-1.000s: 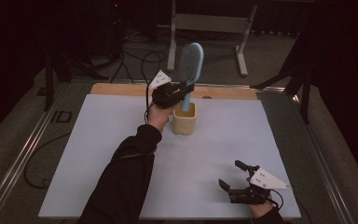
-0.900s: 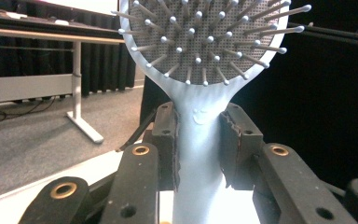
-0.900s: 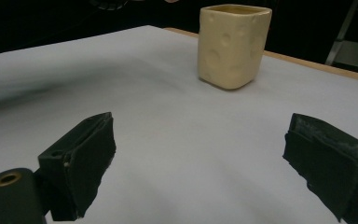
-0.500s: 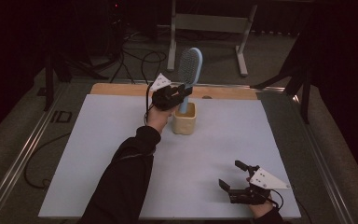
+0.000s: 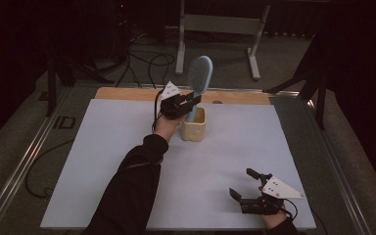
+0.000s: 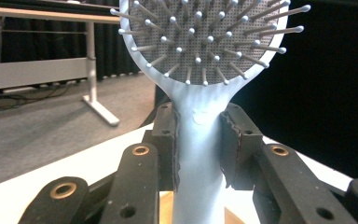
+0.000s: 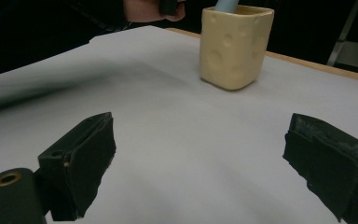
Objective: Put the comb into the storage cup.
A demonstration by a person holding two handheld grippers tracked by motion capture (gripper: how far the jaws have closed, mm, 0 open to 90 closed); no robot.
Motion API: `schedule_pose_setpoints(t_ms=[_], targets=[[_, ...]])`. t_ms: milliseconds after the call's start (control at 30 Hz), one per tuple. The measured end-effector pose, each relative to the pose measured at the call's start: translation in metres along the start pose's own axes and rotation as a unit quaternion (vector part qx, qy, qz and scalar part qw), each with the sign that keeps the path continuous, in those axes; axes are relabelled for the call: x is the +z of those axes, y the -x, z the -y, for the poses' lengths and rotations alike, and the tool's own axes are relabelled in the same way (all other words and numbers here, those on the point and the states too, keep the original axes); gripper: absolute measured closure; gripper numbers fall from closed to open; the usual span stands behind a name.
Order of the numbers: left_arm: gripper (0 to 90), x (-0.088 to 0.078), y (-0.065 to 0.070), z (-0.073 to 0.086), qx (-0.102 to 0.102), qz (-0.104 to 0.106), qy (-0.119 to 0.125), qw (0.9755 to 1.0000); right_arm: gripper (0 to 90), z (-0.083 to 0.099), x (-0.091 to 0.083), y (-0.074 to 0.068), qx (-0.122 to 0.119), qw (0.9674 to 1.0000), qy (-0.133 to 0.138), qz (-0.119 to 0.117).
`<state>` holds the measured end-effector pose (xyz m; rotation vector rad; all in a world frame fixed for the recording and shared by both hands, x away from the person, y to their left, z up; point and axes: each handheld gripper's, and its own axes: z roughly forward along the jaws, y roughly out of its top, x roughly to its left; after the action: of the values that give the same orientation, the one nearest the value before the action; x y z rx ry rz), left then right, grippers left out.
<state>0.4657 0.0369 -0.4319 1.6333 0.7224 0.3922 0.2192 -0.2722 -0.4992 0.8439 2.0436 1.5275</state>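
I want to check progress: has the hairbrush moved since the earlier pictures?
No. The hairbrush stands in the same place, handle down in the cup, with the left gripper shut on it.

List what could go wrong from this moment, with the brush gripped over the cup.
1. The left gripper clamps only the narrow neck of the hairbrush, so the heavy head could pivot or slip between the pads.
2. The handle end sits inside the cream cup; a sideways pull might tip or drag that light cup.
3. The right gripper rests open near the table's front edge, far from the cup, so nothing steadies it.
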Motion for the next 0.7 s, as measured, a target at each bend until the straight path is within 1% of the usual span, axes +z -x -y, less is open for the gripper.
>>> schedule_pose_setpoints(t_ms=[67,100,167,200,267,300,333,467,533,600,633,700], targets=[[70.0,0.001,0.001,0.001,0.002,-0.003,-0.002,1.0000,8.7,0.000,0.000,0.000,0.001,1.0000,-0.001,0.000],[70.0,0.002,0.002,0.003,0.006,-0.008,-0.008,0.9999,8.7,0.000,0.000,0.000,0.001,1.0000,-0.001,0.000],[70.0,0.004,0.002,0.004,0.006,-0.007,-0.012,0.9999,8.7,0.000,0.000,0.000,0.000,1.0000,0.000,0.000],[69.9,0.004,0.003,0.005,0.008,-0.012,-0.013,0.9998,8.7,0.000,0.000,0.000,-0.001,1.0000,0.000,0.000],[69.9,0.005,0.003,0.007,0.008,-0.013,-0.017,0.9997,8.7,0.000,0.000,0.000,-0.001,1.0000,0.001,0.000],[69.9,0.005,0.003,0.007,0.013,-0.018,-0.020,0.9995,8.7,0.000,0.000,0.000,0.000,1.0000,0.000,0.000],[69.8,0.005,0.004,0.008,0.013,-0.021,-0.021,0.9995,8.7,0.000,0.000,0.000,0.000,1.0000,0.000,0.000],[69.6,0.005,0.003,0.010,0.010,-0.024,-0.024,0.9994,8.7,0.000,0.000,0.000,0.001,1.0000,0.000,0.000],[69.5,0.005,0.003,0.011,0.003,-0.022,-0.025,0.9994,8.7,0.000,0.000,0.000,0.001,1.0000,0.000,-0.001],[69.3,0.005,0.003,0.011,0.004,-0.025,-0.027,0.9993,8.7,0.000,0.000,0.000,0.001,1.0000,0.000,-0.001],[69.1,0.005,0.002,0.013,0.002,-0.025,-0.032,0.9992,8.7,0.000,0.000,0.000,0.000,1.0000,0.000,-0.001],[69.1,0.005,0.003,0.016,0.008,-0.031,-0.037,0.9988,8.7,0.000,0.000,0.000,0.000,1.0000,0.000,-0.001]])
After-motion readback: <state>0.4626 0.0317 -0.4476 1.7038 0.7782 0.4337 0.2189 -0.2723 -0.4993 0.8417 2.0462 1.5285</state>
